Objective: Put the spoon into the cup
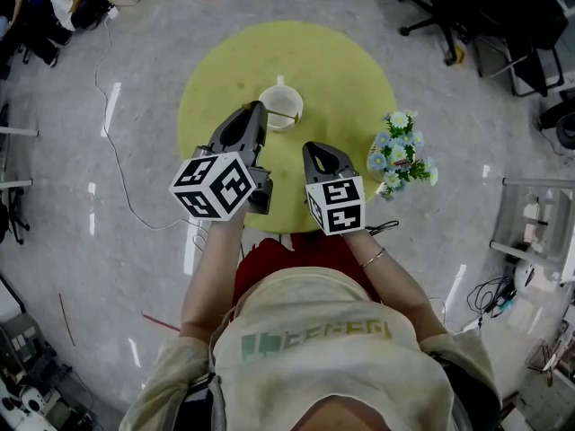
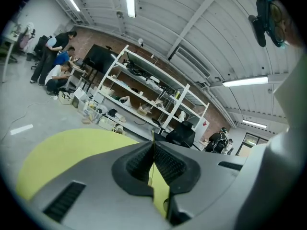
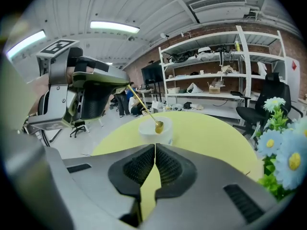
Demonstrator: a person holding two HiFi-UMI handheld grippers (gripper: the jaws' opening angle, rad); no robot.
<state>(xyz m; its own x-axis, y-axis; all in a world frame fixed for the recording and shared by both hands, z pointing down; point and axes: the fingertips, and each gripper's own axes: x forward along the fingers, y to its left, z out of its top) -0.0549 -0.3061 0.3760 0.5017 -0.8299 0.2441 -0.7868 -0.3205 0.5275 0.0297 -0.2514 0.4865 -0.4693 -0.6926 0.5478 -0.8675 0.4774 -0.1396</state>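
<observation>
A white cup (image 1: pixel 280 106) stands near the middle of the round yellow table (image 1: pixel 341 70). My left gripper (image 1: pixel 260 109) is shut on the handle of a thin gold spoon (image 1: pixel 282 115), which reaches across the cup's rim. In the right gripper view the left gripper (image 3: pixel 125 83) hangs at upper left, and the spoon (image 3: pixel 159 126) slants down with its bowl at the mouth of the cup (image 3: pixel 156 133). In the left gripper view only the handle's thin edge shows between the shut jaws (image 2: pixel 153 145). My right gripper (image 1: pixel 311 147) (image 3: pixel 155 147) is shut on nothing, a little short of the cup.
A small bunch of blue and white flowers (image 1: pixel 401 156) (image 3: pixel 283 147) stands at the table's right edge. Office chairs (image 1: pixel 467 16) and metal shelving (image 3: pixel 216 75) stand beyond the table. A cable (image 1: pixel 117 151) trails on the floor to the left.
</observation>
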